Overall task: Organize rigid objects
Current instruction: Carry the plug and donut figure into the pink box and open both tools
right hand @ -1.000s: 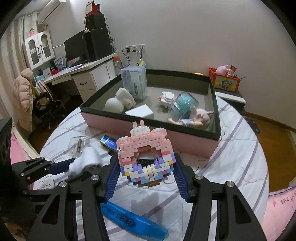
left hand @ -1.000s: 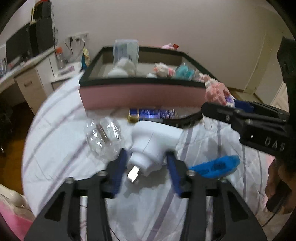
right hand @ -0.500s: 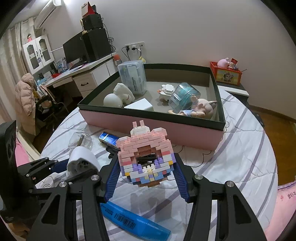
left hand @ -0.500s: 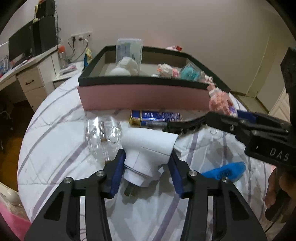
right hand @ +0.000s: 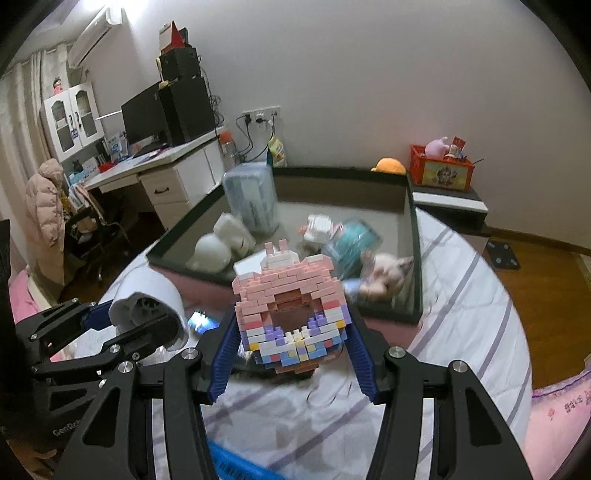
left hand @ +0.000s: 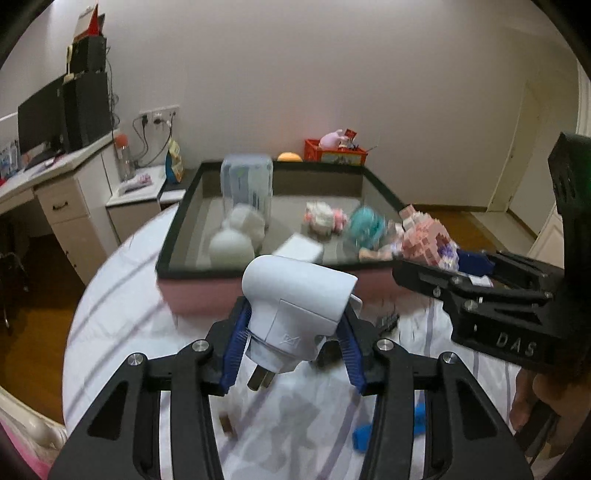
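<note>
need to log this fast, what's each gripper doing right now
left gripper: closed on the white plug adapter, lifted.
right gripper: closed on the pink brick toy.

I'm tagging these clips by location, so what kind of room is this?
Most likely a bedroom with a study corner: a striped bed sheet underfoot, a desk carrying a monitor, and a wall air conditioner.

Two tools [left hand: 291, 350] [right hand: 291, 363], one tray [left hand: 192, 275], roughly seven blurred items inside.
</note>
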The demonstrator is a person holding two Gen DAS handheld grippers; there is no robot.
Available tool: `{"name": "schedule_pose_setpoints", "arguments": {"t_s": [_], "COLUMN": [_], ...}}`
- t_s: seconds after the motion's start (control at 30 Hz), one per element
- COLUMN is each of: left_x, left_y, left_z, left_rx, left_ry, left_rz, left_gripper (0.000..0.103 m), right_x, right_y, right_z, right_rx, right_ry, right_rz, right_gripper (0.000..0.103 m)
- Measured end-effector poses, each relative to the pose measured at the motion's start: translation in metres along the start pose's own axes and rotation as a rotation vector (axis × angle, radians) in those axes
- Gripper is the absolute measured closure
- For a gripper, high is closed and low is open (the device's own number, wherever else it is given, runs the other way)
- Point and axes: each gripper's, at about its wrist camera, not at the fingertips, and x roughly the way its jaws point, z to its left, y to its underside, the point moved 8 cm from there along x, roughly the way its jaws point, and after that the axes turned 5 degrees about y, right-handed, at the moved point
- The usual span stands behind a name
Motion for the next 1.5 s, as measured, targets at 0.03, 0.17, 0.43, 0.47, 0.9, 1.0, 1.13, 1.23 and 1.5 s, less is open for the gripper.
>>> {"name": "schedule_pose_setpoints", "arguments": {"t_s": [0.03,0.17,0.43,0.47,0.9,1.0,1.13,1.23,1.5], "left_x": [0.001,0.015,0.057,0.062,0.089,0.09,0.09,0.092,0.082], "left_y": [-0.006,-0.029,-0.064,-0.065,-0.064,-0.064,-0.059,-0.053,-0.046], "left_z": [0.001,0.005,0.021,0.023,0.045,0.046,0.047,0.05,0.055], "left_rx": [0.004,0.013,0.011,0.011,0.015,0.023,0.022,0.006,0.01], "left_ry": [-0.002,-0.01,-0.021,-0.027,-0.068,-0.08,-0.099,-0.11,-0.185], "left_rz": [-0.004,-0.009,0.023,0.03,0.083,0.08,0.083,0.094,0.087], "left_gripper": [0.056,0.056,0.056,0.056,0.057,0.057,0.051,0.041,0.023], "right_x": [0.001,0.014,0.056,0.058,0.076,0.076,0.075,0.073,0.067], "right_y": [-0.003,-0.016,-0.036,-0.036,-0.042,-0.041,-0.039,-0.038,-0.032], "right_z": [0.0,-0.004,-0.013,-0.012,0.002,0.0,0.0,0.001,-0.007], "right_rx": [0.0,0.006,0.004,0.002,-0.083,-0.095,-0.119,-0.122,-0.093], "right_ry": [0.002,0.007,0.034,0.037,0.062,0.082,0.117,0.125,0.147], "right_rz": [-0.002,0.0,0.037,0.043,0.063,0.058,0.051,0.041,0.025], "right_gripper": [0.047,0.047,0.047,0.047,0.047,0.047,0.047,0.047,0.033]}}
